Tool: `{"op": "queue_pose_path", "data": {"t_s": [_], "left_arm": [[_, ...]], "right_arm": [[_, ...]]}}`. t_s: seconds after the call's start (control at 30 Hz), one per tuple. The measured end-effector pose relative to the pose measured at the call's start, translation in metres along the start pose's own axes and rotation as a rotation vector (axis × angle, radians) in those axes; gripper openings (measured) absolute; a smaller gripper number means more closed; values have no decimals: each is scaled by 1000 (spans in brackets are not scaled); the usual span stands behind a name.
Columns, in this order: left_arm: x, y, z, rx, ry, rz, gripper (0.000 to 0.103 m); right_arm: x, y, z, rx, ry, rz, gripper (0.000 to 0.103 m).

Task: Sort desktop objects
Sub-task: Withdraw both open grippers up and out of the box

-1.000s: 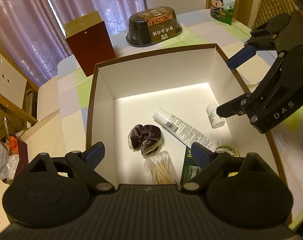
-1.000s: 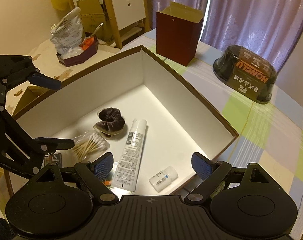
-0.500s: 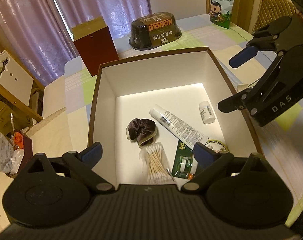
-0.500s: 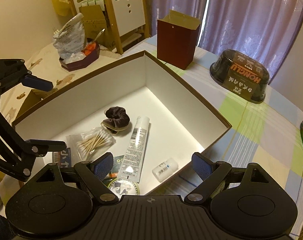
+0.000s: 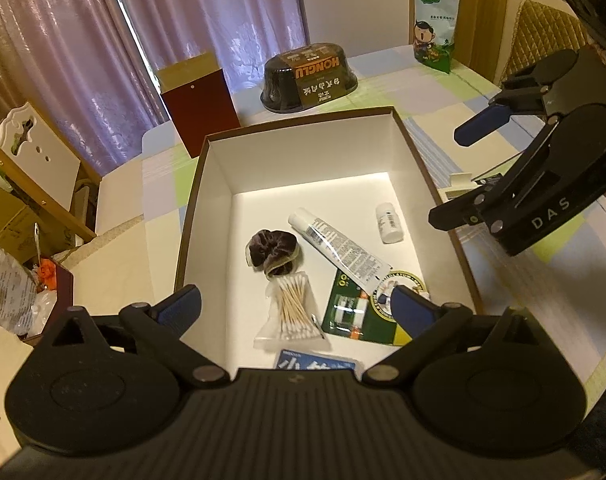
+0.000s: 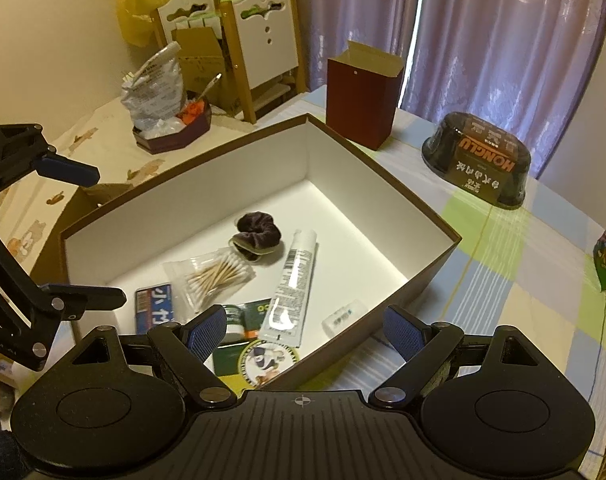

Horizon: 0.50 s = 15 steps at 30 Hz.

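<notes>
The box [image 5: 413, 148], brown outside and white inside, sits open on my checked desk [image 6: 515, 288] with the sorted things lying on its floor. A dark velvet scrunchie [image 5: 273, 250] is near the middle, touching a clear bag of cotton swabs [image 5: 293, 312] on its near side. A white tube [image 5: 337, 250] slants beside them, its crimped end resting on a round printed tin [image 5: 399, 290] and a green card pack [image 5: 349, 312]; my own fingers hide part of both. A small white bottle [image 5: 389, 222] lies apart toward the right wall. A blue packet [image 6: 153, 306] at the near edge is cut off, its lettering hard to read. My left gripper [image 5: 293, 306] is spread wide and holding nothing; my right gripper [image 6: 305, 328] is likewise spread and bare, both above the box.
</notes>
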State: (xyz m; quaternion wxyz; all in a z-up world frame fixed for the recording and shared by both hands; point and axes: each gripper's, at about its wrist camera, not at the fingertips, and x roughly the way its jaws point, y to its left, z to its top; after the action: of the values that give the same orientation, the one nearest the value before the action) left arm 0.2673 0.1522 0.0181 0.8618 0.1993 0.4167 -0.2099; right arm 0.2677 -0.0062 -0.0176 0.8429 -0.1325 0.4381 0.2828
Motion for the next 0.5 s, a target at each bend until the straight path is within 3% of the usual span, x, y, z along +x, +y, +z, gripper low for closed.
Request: {"op": "queue_pose_path", "data": {"t_s": [0.5], "left_arm": [[-38, -20, -25, -49, -17, 25, 100]], "right_arm": [[-30, 18, -24, -29, -41, 34, 88]]}}
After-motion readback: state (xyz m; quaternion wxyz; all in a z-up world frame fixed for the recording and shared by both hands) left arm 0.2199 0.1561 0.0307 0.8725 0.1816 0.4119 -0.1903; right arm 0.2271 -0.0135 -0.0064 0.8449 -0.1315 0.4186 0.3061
